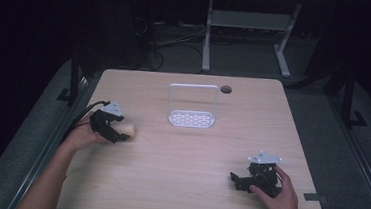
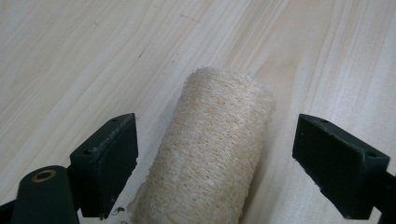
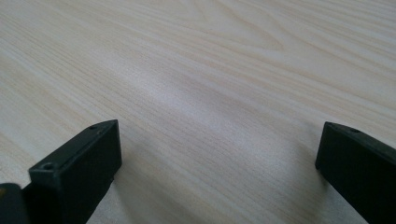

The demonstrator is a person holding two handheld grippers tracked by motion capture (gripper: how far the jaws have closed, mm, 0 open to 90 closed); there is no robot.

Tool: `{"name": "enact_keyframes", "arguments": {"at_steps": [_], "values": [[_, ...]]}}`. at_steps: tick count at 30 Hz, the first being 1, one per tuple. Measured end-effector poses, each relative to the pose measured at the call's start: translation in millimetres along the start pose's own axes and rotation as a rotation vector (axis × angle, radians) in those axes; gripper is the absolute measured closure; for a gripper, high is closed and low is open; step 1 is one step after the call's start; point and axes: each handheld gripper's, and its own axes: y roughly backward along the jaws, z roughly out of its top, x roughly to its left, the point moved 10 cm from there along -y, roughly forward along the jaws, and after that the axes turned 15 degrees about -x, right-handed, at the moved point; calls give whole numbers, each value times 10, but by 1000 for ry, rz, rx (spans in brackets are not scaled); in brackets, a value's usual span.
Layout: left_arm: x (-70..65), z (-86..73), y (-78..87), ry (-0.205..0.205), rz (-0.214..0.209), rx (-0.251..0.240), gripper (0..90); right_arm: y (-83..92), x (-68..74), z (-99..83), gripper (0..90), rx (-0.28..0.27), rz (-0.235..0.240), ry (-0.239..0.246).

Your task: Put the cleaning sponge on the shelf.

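A pale, rough loofah roll [image 2: 215,144] lies on the light wood table [image 1: 193,165]; from above it shows as a small beige piece [image 1: 128,129] at the left side. My left gripper [image 1: 119,133] is open, its jaws on either side of the roll [image 2: 219,163] with a gap on each side, not touching it. My right gripper [image 1: 236,180] rests low over the table near the front right, open, with bare wood between its jaws [image 3: 219,163]. A hand holds each gripper.
A white wire rack [image 1: 193,105] with a perforated base stands upright at the table's middle back. A round cable hole [image 1: 226,89] sits near the far edge. Beyond the table are a dark floor, cables and desk legs [image 1: 208,36].
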Motion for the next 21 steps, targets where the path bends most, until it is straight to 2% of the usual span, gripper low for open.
{"name": "enact_keyframes", "arguments": {"at_steps": [7,12,21], "values": [[-15,-61,-64,7,-13,33,152,0,0,0,0,0,0,0],[-7,-65,-63,-11,-3,40,234,0,0,0,0,0,0,0],[-7,-68,-29,-8,10,23,402,0,0,0,0,0,0,0]]}}
